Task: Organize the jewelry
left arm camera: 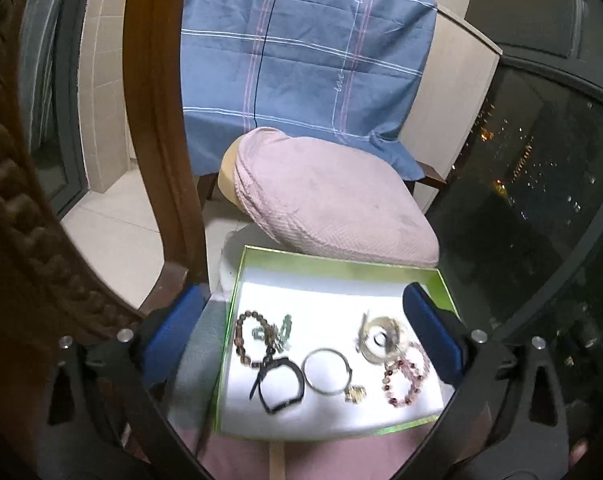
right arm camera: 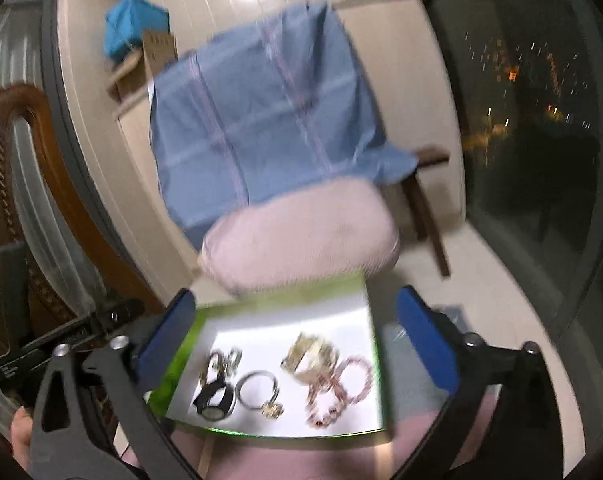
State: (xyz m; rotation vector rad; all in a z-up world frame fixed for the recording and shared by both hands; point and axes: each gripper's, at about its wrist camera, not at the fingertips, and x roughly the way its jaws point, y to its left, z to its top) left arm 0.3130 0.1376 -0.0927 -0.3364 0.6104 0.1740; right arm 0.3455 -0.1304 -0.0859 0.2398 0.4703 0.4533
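Note:
A shallow green-rimmed box (left arm camera: 237, 280) with a white floor holds the jewelry. From left to right in it lie a brown bead bracelet (left arm camera: 243, 340), a black watch (left arm camera: 279, 384), a silver bangle (left arm camera: 326, 370) with a gold charm (left arm camera: 355, 394), a pale coiled piece (left arm camera: 381, 338) and pink bead bracelets (left arm camera: 407, 380). My left gripper (left arm camera: 301, 324) stands open above the box, its blue fingers (left arm camera: 169, 330) wide apart with nothing between them. In the blurred right wrist view the box (right arm camera: 173, 356), watch (right arm camera: 215, 398), bangle (right arm camera: 257, 394) and pink bracelets (right arm camera: 339, 390) show. My right gripper (right arm camera: 289, 340) is open and empty.
Behind the box sits a chair with a pink cushion (left arm camera: 333, 200) and a blue checked cloth (left arm camera: 301, 64) over its back. A carved wooden chair frame (left arm camera: 157, 120) stands at the left. A dark window (left arm camera: 541, 184) fills the right. The box rests on pink fabric (left arm camera: 301, 456).

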